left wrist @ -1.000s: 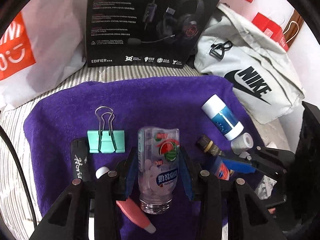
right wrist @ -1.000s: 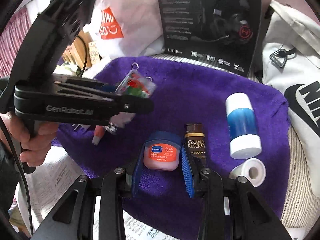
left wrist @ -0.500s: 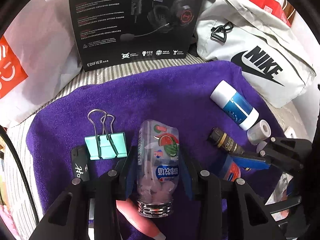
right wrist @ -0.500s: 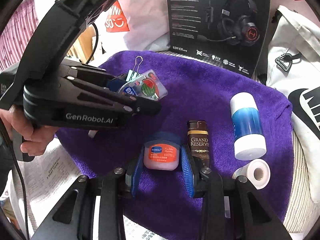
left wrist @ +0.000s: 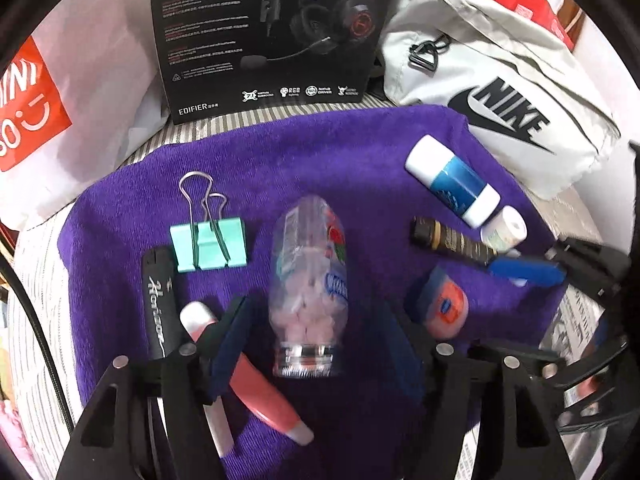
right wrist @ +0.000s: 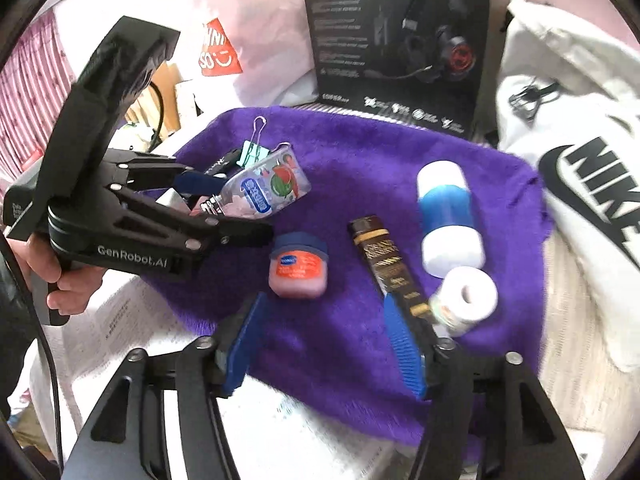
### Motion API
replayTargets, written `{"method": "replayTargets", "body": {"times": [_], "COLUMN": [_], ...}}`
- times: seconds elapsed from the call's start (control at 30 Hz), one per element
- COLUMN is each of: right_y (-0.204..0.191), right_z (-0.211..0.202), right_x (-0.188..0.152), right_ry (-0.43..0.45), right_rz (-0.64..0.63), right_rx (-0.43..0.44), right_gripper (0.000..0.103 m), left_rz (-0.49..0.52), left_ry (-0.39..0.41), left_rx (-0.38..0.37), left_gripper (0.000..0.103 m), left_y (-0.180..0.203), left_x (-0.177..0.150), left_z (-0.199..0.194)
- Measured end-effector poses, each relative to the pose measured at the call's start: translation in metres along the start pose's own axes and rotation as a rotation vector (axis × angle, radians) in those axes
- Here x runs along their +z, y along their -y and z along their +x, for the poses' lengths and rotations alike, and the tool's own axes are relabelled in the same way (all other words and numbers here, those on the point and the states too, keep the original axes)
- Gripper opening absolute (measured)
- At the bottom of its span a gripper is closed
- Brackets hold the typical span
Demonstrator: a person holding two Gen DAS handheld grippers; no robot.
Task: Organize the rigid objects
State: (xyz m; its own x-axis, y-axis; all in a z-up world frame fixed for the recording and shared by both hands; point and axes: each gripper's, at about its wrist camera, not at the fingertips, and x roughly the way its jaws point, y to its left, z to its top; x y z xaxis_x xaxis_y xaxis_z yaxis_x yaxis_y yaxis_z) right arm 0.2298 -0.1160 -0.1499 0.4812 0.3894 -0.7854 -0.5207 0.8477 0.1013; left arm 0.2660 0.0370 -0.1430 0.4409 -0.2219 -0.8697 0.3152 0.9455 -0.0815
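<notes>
One purple towel [left wrist: 328,160] on striped bedding [left wrist: 36,280]

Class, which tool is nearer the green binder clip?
Left. The left tool straddles the candy bottle beside the clip; the right tool sits across the towel by the balm jar.

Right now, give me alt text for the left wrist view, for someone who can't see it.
The open left gripper straddles a clear candy bottle lying on a purple towel. A mint binder clip lies to its left, a small orange jar to its right.
</notes>
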Motion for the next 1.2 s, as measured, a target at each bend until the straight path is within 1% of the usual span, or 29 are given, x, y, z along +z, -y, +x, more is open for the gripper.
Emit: {"method": "replayTargets", "body": {"times": [0.17, 0.2, 0.27, 0.33, 0.4, 0.43, 0.5, 0.57, 0.6, 0.63, 0.7, 0.83, 0.9, 0.97, 1.07, 1.2], "right_y": [0.0, -0.001, -0.003, -0.005, -0.009, -0.01, -0.012, -0.015, -0.016, -0.018, -0.021, -0.024, -0.025, -0.025, -0.024, -0.027], "right_z": [-0.021, -0.026, -0.035, -0.042, -0.052, -0.056, -0.065, -0.076, -0.08, -0.086, -0.094, -0.11, -0.118, -0.127, -0.137, -0.15], "right_x": [-0.005, -0.007, -0.011, -0.016, -0.021, -0.023, -0.026, -0.029, -0.03, -0.031, -0.032, -0.038, -0.042, -0.048, -0.057, -0.068], "right_ry": [0.003, 0.005, 0.006, 0.006, 0.009, 0.008, 0.005, 0.006, 0.009, 0.013, 0.014, 0.003, -0.01, -0.023, -0.033, -0.036], "right_rz": [-0.001, 0.003, 0.011, 0.016, 0.03, 0.04, 0.069, 0.104, 0.118, 0.136, 0.163, 0.226, 0.253, 0.279, 0.319, 0.337], "right_rx": [-0.035, -0.046, -0.071, -0.105, -0.143, -0.155, -0.18, -0.201, -0.208, -0.221, -0.238, -0.247, -0.268, -0.296, -0.315, -0.337], "right_gripper": [0.066, 0.068, 0.073, 0.083, 0.089, 0.091, 0.092, 0.097, 0.101, 0.103, 0.103, 0.103, 0.103, 0.103, 0.103, 0.103], "left_rz": [-0.012, -0.009, -0.002, -0.001, -0.015, -0.025, -0.04, -0.059, -0.069, -0.078, -0.105, -0.153, -0.171, -0.185, -0.195, -0.199], "left_ry": [-0.004, 0.0, 0.016, 0.059, 0.093, 0.107, 0.135, 0.149, 0.155, 0.158, 0.155, 0.146, 0.155, 0.155, 0.153, 0.154], "left_rx": [-0.007, -0.001, 0.022, 0.058, 0.084, 0.092, 0.103, 0.117, 0.12, 0.124, 0.123, 0.136, 0.149, 0.155, 0.134, 0.156], "left_gripper": [0.065, 0.066, 0.072, 0.073, 0.08, 0.084, 0.088, 0.095, 0.098, 0.099, 0.101, 0.101, 0.101, 0.101, 0.101, 0.101], "left_y": [0.005, 0.007, 0.011, 0.014, 0.016, 0.018, 0.022, 0.027, 0.031, 0.034, 0.042, 0.053, 0.059, 0.061, 0.068, 0.075], "left_x": [-0.01, -0.012, -0.016, -0.022, -0.028, -0.028, -0.034, -0.039, -0.043, -0.046, -0.053, -0.069, -0.078, -0.085, -0.097, -0.108], "left_z": [-0.01, -0.014, -0.023, -0.04, -0.057, -0.063, -0.08, -0.096, -0.106, -0.113, -0.128, -0.149, -0.16, -0.166, -0.174, -0.181]}}
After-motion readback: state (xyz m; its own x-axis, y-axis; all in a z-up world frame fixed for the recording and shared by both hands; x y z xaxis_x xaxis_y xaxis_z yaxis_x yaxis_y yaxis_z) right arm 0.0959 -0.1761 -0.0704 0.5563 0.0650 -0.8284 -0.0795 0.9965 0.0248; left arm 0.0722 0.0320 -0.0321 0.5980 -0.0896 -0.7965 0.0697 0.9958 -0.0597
